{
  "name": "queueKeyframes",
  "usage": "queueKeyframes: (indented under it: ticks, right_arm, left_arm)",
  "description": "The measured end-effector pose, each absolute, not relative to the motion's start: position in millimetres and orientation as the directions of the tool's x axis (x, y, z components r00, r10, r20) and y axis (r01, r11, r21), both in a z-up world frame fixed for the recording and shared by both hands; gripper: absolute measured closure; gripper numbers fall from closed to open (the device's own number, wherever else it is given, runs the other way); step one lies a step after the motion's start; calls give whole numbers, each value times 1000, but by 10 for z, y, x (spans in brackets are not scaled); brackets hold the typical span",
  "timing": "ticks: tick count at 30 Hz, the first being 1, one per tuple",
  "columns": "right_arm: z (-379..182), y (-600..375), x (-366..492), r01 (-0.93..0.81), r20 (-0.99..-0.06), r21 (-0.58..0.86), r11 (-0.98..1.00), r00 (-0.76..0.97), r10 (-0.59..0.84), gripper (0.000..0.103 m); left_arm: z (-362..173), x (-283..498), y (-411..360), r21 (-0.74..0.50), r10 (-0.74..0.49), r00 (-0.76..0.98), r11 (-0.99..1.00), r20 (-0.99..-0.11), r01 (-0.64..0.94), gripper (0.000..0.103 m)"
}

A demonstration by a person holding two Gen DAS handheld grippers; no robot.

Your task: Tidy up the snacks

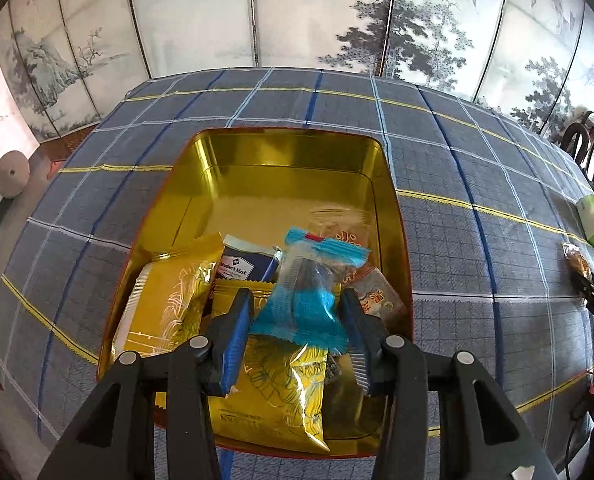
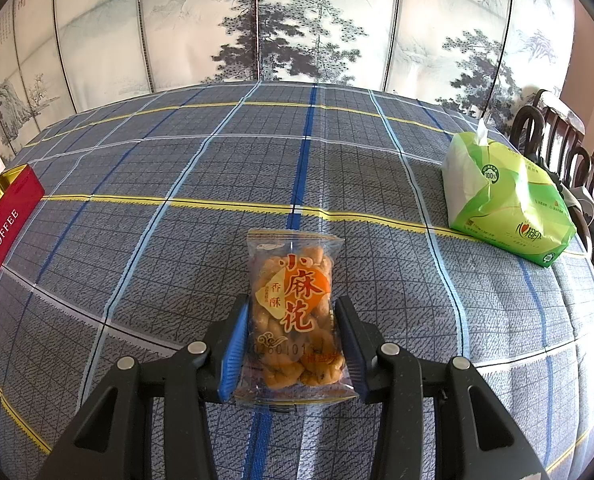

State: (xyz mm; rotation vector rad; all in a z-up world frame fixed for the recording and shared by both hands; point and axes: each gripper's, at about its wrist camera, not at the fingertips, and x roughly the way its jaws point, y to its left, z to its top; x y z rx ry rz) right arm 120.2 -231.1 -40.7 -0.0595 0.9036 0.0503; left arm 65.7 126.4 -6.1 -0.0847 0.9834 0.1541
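Snacks (image 1: 225,300) piled in gold tin (image 1: 281,152); left gripper (image 1: 297,316) loosely around blue packet (image 1: 309,304).

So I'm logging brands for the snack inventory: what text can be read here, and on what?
"Member's Mark": dark blue packet in the gold tin.
"TOFFEE": tin's red side; characters beside it unclear.
"小麻花", "香酥": clear orange twist-snack packet; printed digits unclear.
"100%": green tissue pack; rest too small.
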Motion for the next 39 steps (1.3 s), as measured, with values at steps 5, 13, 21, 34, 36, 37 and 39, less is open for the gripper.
queueKeyframes:
  ticks: [5, 13, 21, 34, 36, 37, 39]
  right_arm:
    - [-407, -2309, 1202, -69, -786, -31, 997, 618, 18, 59]
    - [-406, -2309, 1198, -70, -786, -33, 997, 618, 18, 59]
    - [-406, -2308, 1196, -72, -786, -33, 997, 618, 18, 60]
    - [-402, -2340, 1231, -22, -793, -38, 999, 609, -17, 60]
    - [-393, -2348, 1227, -10, -796, -38, 999, 604, -24, 61]
    - [-392, -2348, 1231, -7, -797, -41, 999, 603, -28, 61]
    - [-390, -2323, 1231, -2, -798, -52, 999, 601, -40, 61]
  left_arm:
    - [-41, 635, 1229, 15, 103, 548, 986, -830, -163, 57]
    - [50, 591, 1162, 34, 117, 561, 987, -819, -155, 47]
    - [192, 555, 1078, 63, 133, 591, 988, -796, -138, 39]
    - [359, 436, 1105, 69, 161, 612, 983, -775, -171, 22]
    - [378, 421, 1125, 73, 171, 614, 981, -771, -181, 21]
    - [386, 411, 1134, 77, 177, 615, 980, -769, -186, 20]
    - [398, 384, 1153, 86, 191, 618, 977, -763, -195, 20]
